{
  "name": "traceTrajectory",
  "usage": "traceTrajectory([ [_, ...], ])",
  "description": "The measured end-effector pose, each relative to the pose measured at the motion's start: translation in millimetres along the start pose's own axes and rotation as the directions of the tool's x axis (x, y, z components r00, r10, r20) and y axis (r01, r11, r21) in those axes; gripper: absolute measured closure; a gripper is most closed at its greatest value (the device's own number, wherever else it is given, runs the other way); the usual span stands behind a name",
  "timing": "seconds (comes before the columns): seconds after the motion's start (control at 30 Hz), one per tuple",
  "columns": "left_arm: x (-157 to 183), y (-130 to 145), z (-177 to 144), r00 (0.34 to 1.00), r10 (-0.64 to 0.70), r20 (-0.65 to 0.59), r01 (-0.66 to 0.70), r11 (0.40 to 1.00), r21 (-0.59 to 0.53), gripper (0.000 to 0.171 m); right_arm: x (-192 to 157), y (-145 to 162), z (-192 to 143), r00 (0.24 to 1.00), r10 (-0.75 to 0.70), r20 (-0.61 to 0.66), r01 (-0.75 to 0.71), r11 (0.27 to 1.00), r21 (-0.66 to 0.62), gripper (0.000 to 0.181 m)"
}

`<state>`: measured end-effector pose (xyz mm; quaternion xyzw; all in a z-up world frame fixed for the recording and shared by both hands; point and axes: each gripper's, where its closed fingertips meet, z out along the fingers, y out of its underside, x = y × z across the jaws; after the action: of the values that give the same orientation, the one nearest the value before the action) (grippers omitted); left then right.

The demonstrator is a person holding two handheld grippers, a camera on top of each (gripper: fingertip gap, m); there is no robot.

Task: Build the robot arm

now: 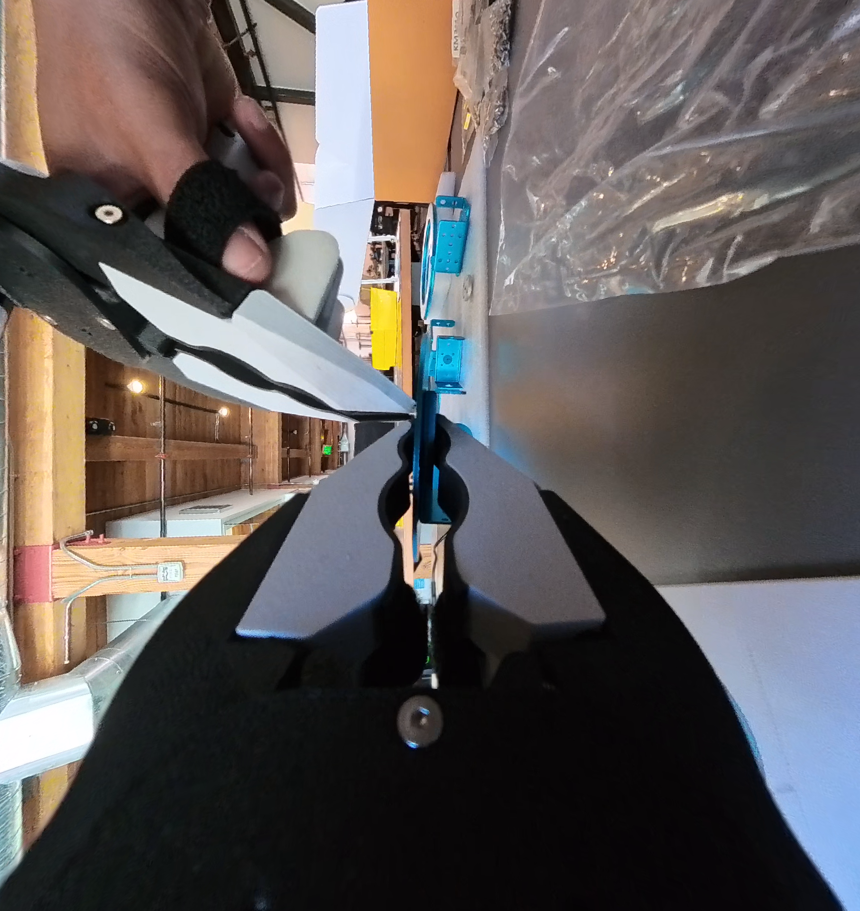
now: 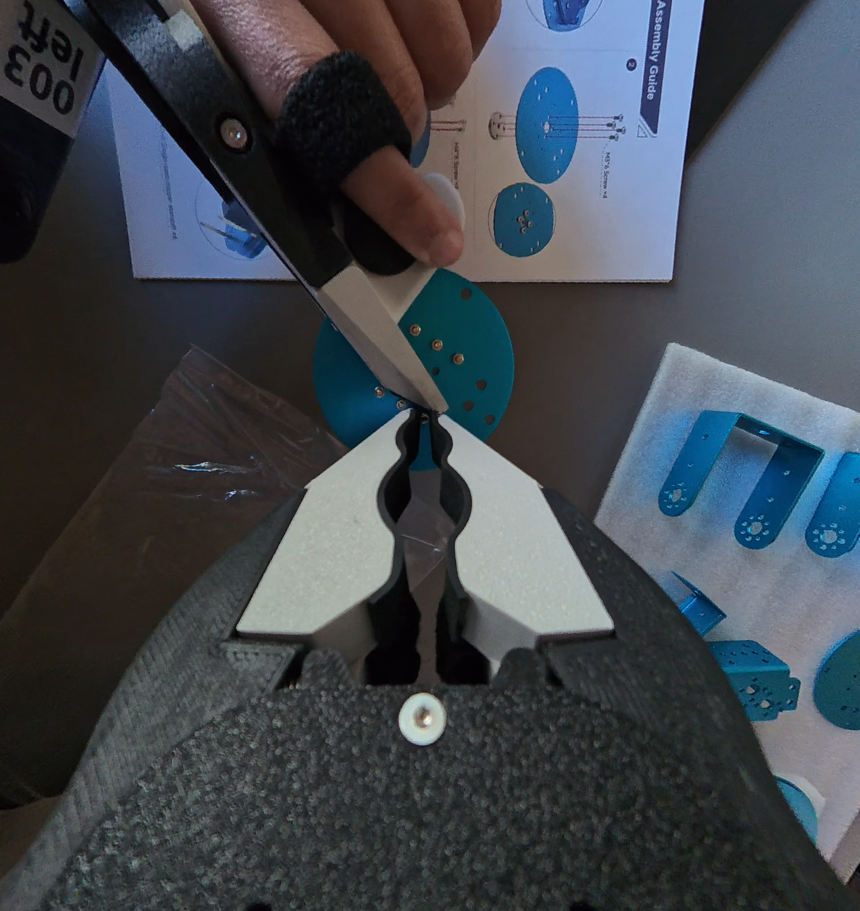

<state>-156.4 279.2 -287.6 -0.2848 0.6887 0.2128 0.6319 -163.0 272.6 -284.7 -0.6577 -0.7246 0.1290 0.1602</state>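
Note:
A round teal metal disc (image 2: 467, 335) with several holes and small brass studs is held up above the grey table. My left gripper (image 1: 425, 429) is shut on it. In the left wrist view the disc (image 1: 425, 473) shows edge-on between the fingers. In the right wrist view the left gripper (image 2: 435, 402) comes in from the upper left and lies across the disc. My right gripper (image 2: 424, 419) is shut on a small dark screw (image 2: 424, 418), with its tips at the disc's face near the centre. Its tip (image 1: 410, 414) meets the disc in the left wrist view.
A printed instruction sheet (image 2: 566, 148) lies behind the disc. A white foam pad (image 2: 704, 394) at the right carries several blue brackets (image 2: 743, 473) and another disc (image 2: 856, 685). A clear plastic bag (image 2: 181, 468) lies at the left. A hand with a black finger strap (image 2: 344, 123) holds the left gripper. Only a small space, under 4 cm, lies between the two pairs of fingers.

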Motion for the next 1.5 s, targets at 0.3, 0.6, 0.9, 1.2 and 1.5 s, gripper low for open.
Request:
traceTrajectory([
  [0.3,-0.3,0.1,0.3,1.000,-0.013,-0.001,0.013,1.000,0.001,0.170,0.5,0.0,-0.5,1.000,-0.002,-0.007,0.002,1.000,-0.002,0.178],
  [0.6,0.8,0.6,0.8,1.000,-0.011,-0.005,0.011,1.000,-0.003,0.170,0.3,0.7,0.4,1.000,-0.002,-0.005,0.002,1.000,-0.007,0.178],
  [0.9,0.8,0.2,0.8,1.000,-0.003,-0.002,0.003,1.000,-0.003,0.170,0.9,1.3,0.1,1.000,0.002,-0.007,-0.002,1.000,-0.010,0.177],
  [1.2,1.9,0.1,0.9,1.000,-0.002,-0.006,0.002,1.000,-0.004,0.171,0.9,2.1,0.6,1.000,0.004,-0.005,-0.004,1.000,-0.015,0.177],
  [1.5,2.1,-1.4,0.5,1.000,0.002,-0.006,-0.002,1.000,0.001,0.170,0.6,0.6,-1.6,1.000,0.002,-0.005,-0.002,1.000,-0.005,0.177],
])
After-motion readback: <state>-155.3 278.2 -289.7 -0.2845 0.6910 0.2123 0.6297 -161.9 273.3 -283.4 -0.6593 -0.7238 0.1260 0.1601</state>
